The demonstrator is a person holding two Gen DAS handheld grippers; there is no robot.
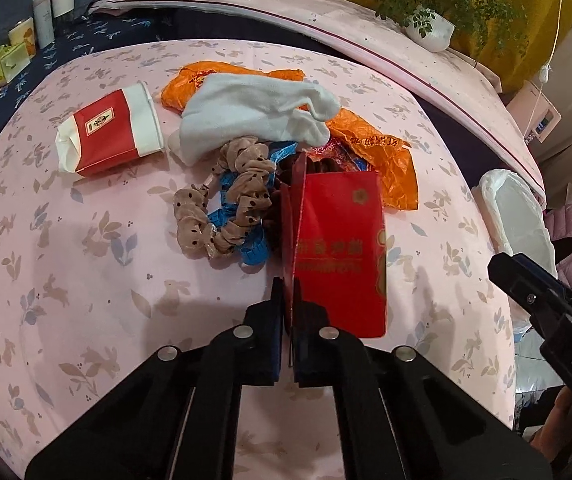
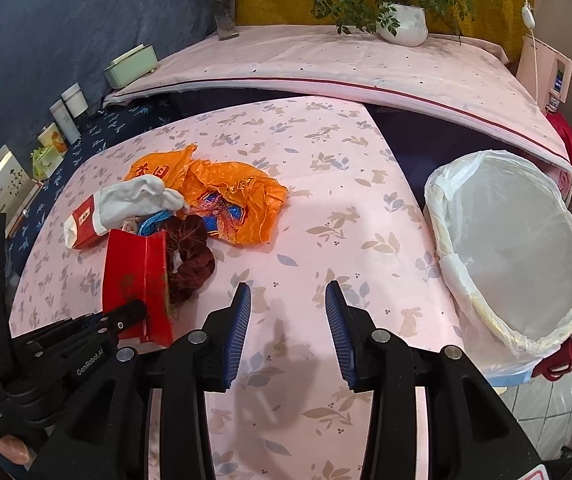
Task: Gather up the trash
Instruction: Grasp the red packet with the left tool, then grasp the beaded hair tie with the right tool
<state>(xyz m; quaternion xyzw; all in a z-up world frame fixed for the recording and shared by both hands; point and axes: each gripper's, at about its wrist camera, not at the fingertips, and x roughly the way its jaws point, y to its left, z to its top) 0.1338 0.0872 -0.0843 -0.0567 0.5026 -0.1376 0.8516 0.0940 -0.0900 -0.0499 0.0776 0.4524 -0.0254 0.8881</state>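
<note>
The table [image 1: 86, 280] wears a pale pink cloth printed with beige rabbits and grey-blue leaves. On it, the red carton [image 1: 337, 248] bears gold lettering. Beyond it lie a white sock [image 1: 254, 112] and an orange plastic bag [image 1: 381, 160]; left of it a tan, dark-dotted scrunchie [image 1: 222, 204], blue wrapper [image 1: 254, 248] and red-and-white pack [image 1: 110, 132]. A maroon scrunchie [image 2: 190, 256] touches its right side.

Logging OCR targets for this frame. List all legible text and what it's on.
"GenRobot.AI": body of the left gripper.
"DAS": body of the right gripper.
"Data Acquisition System": left gripper's handle, small.
Gold characters on the red box: blurred.
Label on the red-and-white packet: too small.
Print on the orange bag: unreadable.
</note>
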